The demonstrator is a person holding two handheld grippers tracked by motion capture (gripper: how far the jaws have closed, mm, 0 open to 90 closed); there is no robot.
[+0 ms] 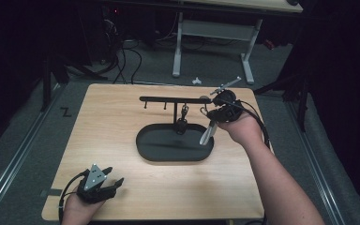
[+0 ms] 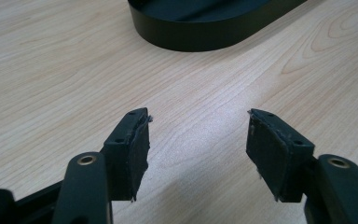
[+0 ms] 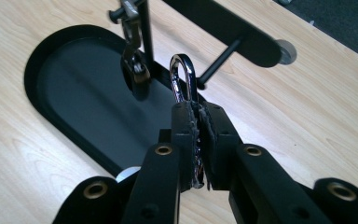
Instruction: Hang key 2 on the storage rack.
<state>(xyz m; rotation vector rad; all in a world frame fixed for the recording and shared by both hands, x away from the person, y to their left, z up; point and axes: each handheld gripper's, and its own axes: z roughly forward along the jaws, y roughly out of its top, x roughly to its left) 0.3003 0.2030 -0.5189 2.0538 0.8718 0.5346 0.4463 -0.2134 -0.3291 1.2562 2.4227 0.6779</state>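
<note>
A black rack [image 1: 173, 99] with several hooks under its bar stands over a black oval tray [image 1: 143, 145]. One metal clasp [image 1: 183, 119] hangs from a middle hook and is also seen as the hanging clasp [image 3: 133, 51]. My right gripper [image 1: 213, 117] is at the bar's right end, shut on a silver snap clasp [image 3: 182, 77] whose loop sticks up past the pads, close to a peg [image 3: 216, 63] under the bar. A silvery tail [image 1: 207, 133] dangles below it over the tray. My left gripper [image 1: 108, 185] rests at the table's front left, open, with nothing between the jaws [image 2: 198, 140].
The light wooden table [image 1: 112, 117] carries just the rack and tray; the tray's rim [image 2: 200, 35] lies ahead of the left gripper. Beyond the far edge are a white desk frame [image 1: 213, 30] and cables on a grey floor.
</note>
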